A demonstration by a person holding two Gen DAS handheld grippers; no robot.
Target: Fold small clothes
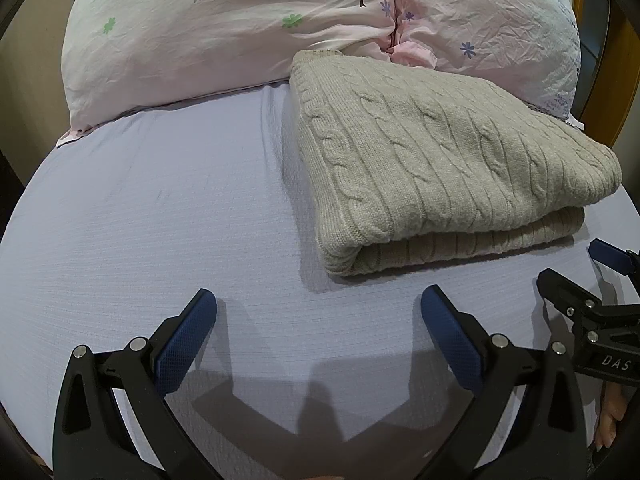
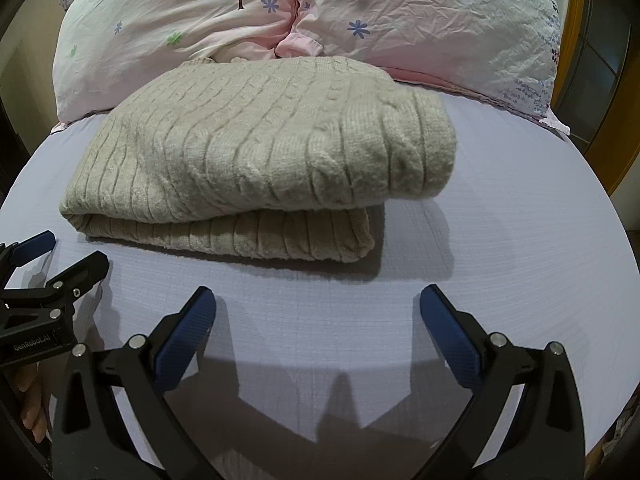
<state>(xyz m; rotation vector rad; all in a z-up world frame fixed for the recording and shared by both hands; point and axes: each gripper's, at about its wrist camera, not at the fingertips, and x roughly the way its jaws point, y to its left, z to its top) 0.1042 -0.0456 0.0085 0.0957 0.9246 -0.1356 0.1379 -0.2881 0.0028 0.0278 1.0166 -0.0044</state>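
Observation:
A beige cable-knit sweater (image 1: pixel 432 160) lies folded in a thick rectangle on the lilac bed sheet (image 1: pixel 160 208). In the right wrist view the sweater (image 2: pixel 248 152) sits ahead and slightly left. My left gripper (image 1: pixel 318 300) is open and empty, hovering over bare sheet in front of and left of the sweater. My right gripper (image 2: pixel 318 300) is open and empty, just in front of the sweater's near edge. Each gripper shows at the side of the other's view: the right one (image 1: pixel 576 276), the left one (image 2: pixel 68 256).
Two large pink floral pillows (image 1: pixel 224 32) lean at the head of the bed behind the sweater, also in the right wrist view (image 2: pixel 420 16). A wooden bed frame (image 2: pixel 592 92) edges the right side. Bare sheet (image 2: pixel 500 240) lies to the sweater's right.

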